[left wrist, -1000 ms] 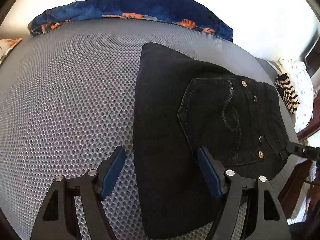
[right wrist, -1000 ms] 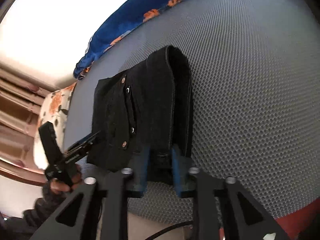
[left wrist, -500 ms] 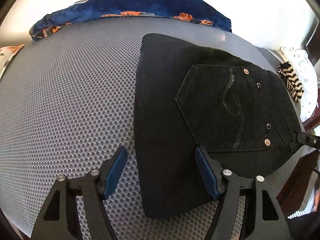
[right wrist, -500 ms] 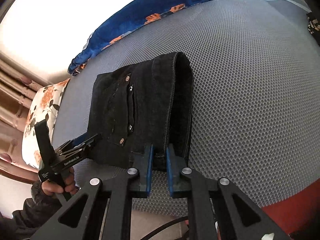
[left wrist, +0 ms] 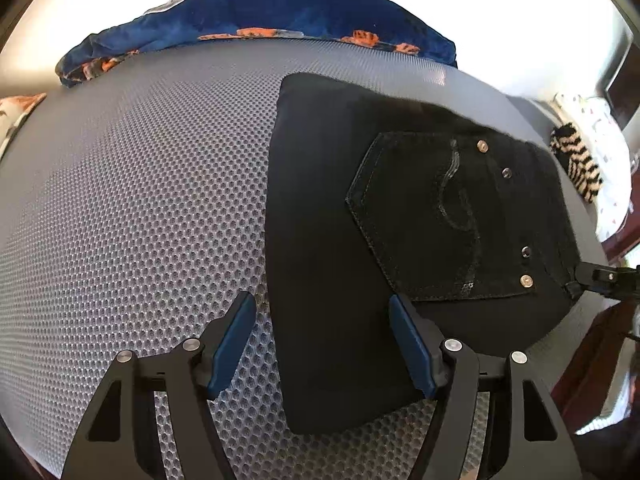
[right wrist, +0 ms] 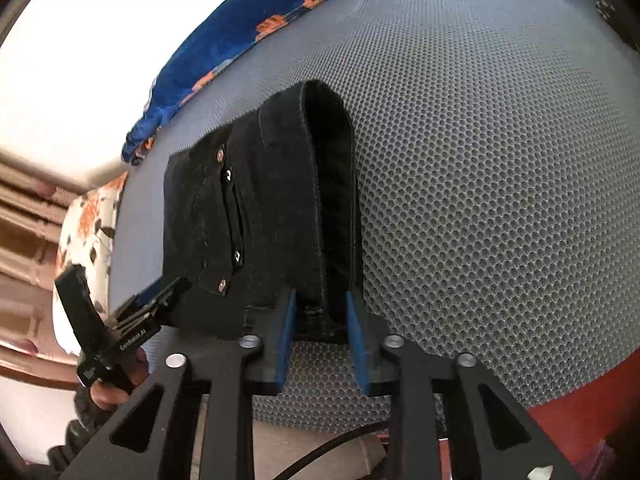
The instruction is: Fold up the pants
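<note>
1. Folded black denim pants (left wrist: 340, 240) lie flat on a grey honeycomb-mesh mattress (left wrist: 140, 200). In the left wrist view they fill the centre and the 3 o'clock side, back pocket with copper rivets facing up.
2. Left claw (left wrist: 322, 344): jaws spread wide, blue pads apart. The left pad sits over bare mesh; the right pad sits over the dark cloth. The near edge of the folded pants lies between them, and neither pad presses on it.
3. Right claw (right wrist: 321, 340): jaws parted with a clear gap. The waistband end of the pants (right wrist: 260, 220) sits just ahead of the blue pads, at 12 o'clock from them. Whether the pads touch the cloth, I cannot tell.
4. In the right wrist view the left claw (right wrist: 176, 288) shows at 8 o'clock, its tip at the lower left corner of the pants; a hand (right wrist: 116, 384) grips its handle.
5. In the left wrist view the right claw (left wrist: 588, 276) tip shows at 3 o'clock, touching the waistband corner.
6. A dark blue blanket with orange flowers (left wrist: 260, 20) lies along the far edge of the mattress at 12 o'clock.
7. A black-and-tan striped cloth item (left wrist: 576, 168) lies at 2 o'clock, beyond the pants.
</note>
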A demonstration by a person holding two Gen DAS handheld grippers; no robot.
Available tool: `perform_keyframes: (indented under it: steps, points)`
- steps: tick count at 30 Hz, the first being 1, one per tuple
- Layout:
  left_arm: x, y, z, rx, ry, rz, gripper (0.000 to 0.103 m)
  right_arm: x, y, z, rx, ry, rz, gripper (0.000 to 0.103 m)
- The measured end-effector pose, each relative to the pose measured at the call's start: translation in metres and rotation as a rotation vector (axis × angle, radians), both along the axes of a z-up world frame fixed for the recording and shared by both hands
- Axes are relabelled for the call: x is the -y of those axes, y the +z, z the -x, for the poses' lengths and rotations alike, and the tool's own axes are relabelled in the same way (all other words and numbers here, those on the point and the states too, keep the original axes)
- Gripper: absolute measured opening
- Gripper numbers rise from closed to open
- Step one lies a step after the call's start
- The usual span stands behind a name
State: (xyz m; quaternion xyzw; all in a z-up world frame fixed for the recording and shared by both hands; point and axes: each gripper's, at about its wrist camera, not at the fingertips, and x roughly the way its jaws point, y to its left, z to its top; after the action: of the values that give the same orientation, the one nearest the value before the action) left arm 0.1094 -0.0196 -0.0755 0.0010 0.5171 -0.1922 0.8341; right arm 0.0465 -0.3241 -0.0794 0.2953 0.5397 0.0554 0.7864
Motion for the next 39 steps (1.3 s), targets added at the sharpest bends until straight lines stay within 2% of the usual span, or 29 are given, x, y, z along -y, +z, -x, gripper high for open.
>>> perform_keyframes:
  steps: [2,7,15,18,22,25,28,31,36,39]
  points:
    - [-0.003,0.007,0.0,0.018,0.0,0.017,0.069,0.006,0.001,0.0,-0.006,-0.011,-0.003,0.04]
    - [-0.01,0.024,-0.009,0.075,0.01,0.011,0.069,0.015,0.014,-0.006,0.03,-0.016,0.026,0.041]
    - [-0.007,0.032,-0.034,0.079,0.043,-0.008,0.069,0.013,0.042,-0.056,0.15,-0.017,0.112,0.046]
    - [-0.001,0.031,-0.04,0.085,0.041,-0.021,0.069,0.011,0.035,-0.083,0.148,-0.021,0.15,0.046]
    - [-0.001,0.022,-0.045,0.062,0.051,-0.032,0.069,0.014,0.006,-0.102,0.078,-0.028,0.213,0.044]
    - [-0.006,0.017,-0.047,0.042,0.055,-0.016,0.069,0.017,-0.01,-0.101,0.053,-0.03,0.167,0.044]
    - [-0.017,0.017,-0.051,0.007,0.059,0.066,0.069,0.02,-0.005,-0.095,0.067,-0.022,0.12,0.046]
    - [-0.026,0.013,-0.056,-0.063,0.046,0.163,0.069,0.031,-0.004,-0.081,0.075,0.026,0.005,0.051]
    - [-0.029,0.0,-0.064,-0.196,0.021,0.28,0.069,0.046,-0.028,-0.058,0.006,0.104,-0.228,0.052]
    - [-0.028,-0.004,-0.064,-0.232,0.006,0.3,0.069,0.052,-0.035,-0.047,0.001,0.127,-0.265,0.052]
